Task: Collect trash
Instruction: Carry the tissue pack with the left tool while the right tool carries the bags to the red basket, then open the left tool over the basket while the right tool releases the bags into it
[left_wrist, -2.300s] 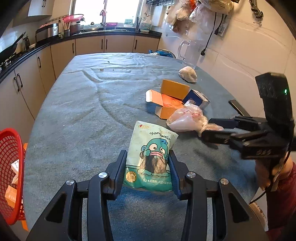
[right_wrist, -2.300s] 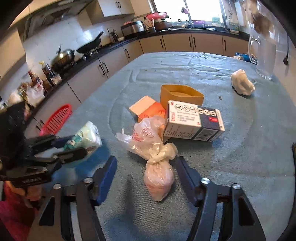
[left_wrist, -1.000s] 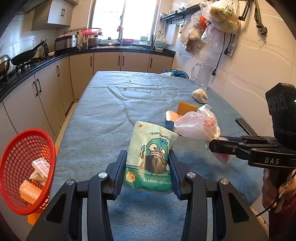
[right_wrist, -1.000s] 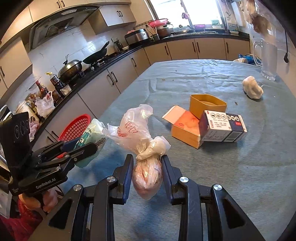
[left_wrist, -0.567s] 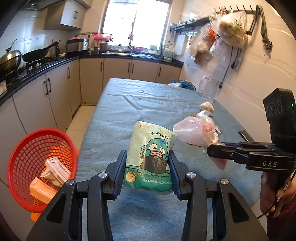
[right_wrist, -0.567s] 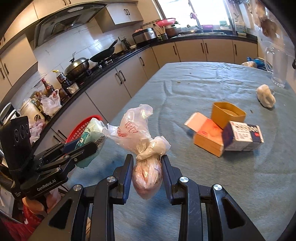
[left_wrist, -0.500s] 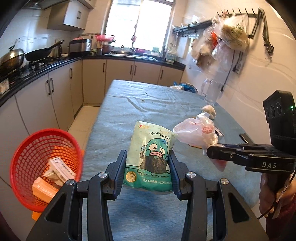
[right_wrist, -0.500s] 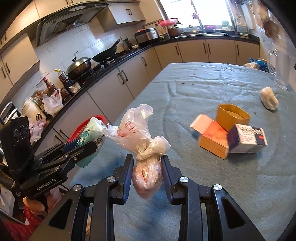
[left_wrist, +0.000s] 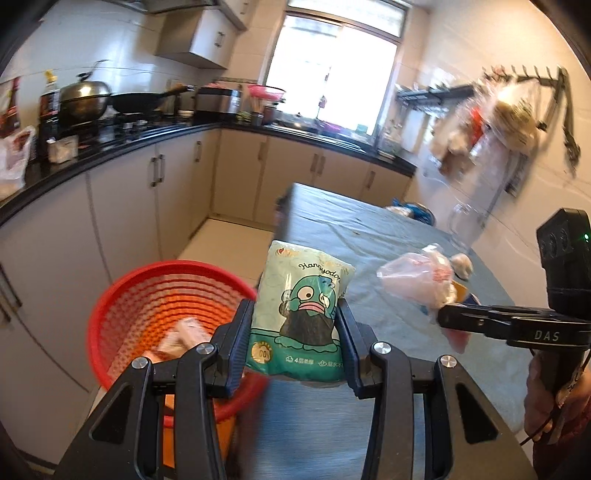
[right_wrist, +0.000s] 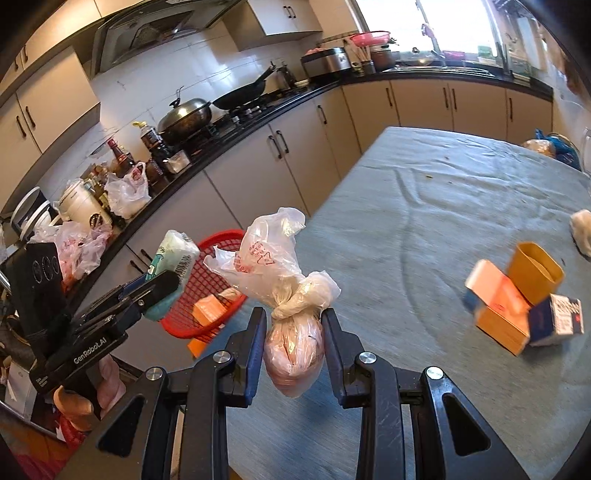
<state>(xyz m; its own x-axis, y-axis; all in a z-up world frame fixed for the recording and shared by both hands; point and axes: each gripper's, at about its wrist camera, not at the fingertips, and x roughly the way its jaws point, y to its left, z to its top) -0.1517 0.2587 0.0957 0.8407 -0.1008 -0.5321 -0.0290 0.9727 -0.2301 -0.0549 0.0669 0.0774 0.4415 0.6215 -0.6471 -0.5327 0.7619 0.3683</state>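
Left gripper (left_wrist: 293, 332) jaws clamp the snack packet (left_wrist: 301, 314); right gripper (right_wrist: 293, 349) jaws clamp the knotted bag (right_wrist: 291, 347). Only the right wrist view shows the boxes (right_wrist: 517, 306) on the table (right_wrist: 424, 221).

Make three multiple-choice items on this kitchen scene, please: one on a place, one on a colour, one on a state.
1. Where is the basket?
A. on the table
B. beside the table's edge, lower
C. on the counter

2. What colour is the basket?
A. red
B. blue
C. white

3. What does the right gripper do?
A. stands open, empty
B. grips a knotted plastic bag
C. grips a box

Key: B, the red mesh basket sits below the table; A, its mesh is red; B, the right gripper clamps the knotted plastic bag.
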